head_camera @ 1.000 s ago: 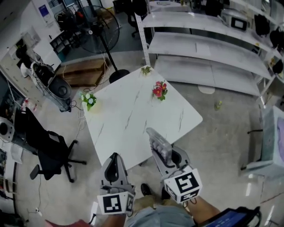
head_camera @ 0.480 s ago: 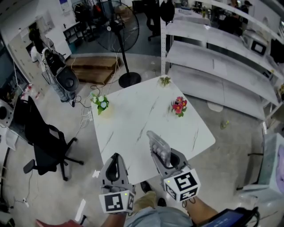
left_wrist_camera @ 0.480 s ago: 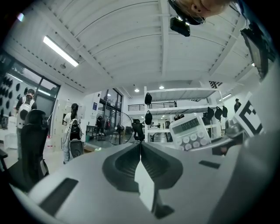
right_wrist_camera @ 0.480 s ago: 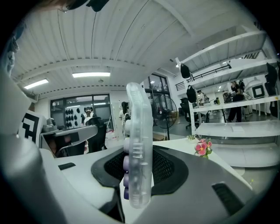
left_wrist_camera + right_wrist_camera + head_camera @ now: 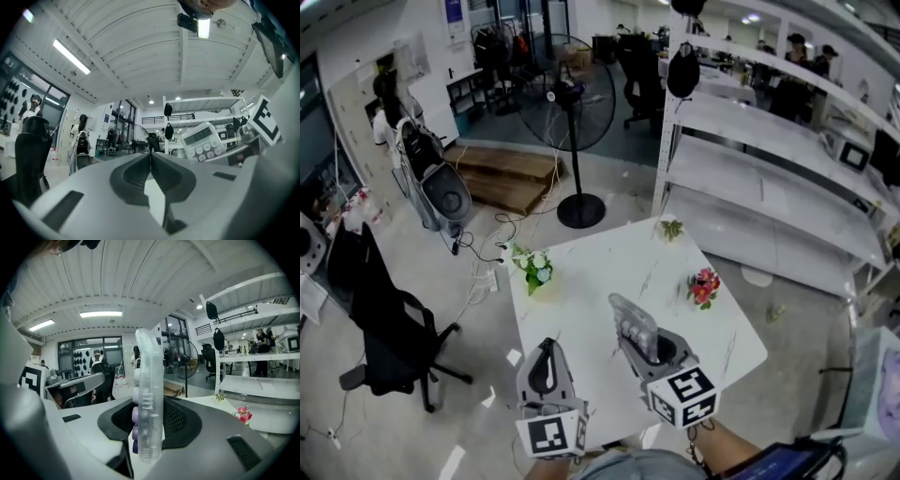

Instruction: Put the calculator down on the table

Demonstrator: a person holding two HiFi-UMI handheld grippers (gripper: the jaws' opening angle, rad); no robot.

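Nearest me, at 7 o'clock in the head view, the left hand-held gripper (image 5: 547, 347) has its grey moulded jaws pressed together, with nothing between them. At 5 o'clock, the right hand-held gripper (image 5: 649, 345) is pinching the calculator (image 5: 631, 321) by its lower end, its meshed black pads bearing on both faces. I see the calculator as a slim slab of clear plastic standing on edge, with rounded pale and purple keys down one face. It sits in the jaws over the near part of the counter (image 5: 581, 300), not lying on it. The counter is a square white top with faint grey veining. On it, white flowers (image 5: 534, 267) stand at 10 o'clock, red flowers (image 5: 703, 286) at 3 o'clock and a small green sprig (image 5: 672, 228) at 1 o'clock. Beyond, a round wire-caged fan (image 5: 567, 94) stands on the floor.
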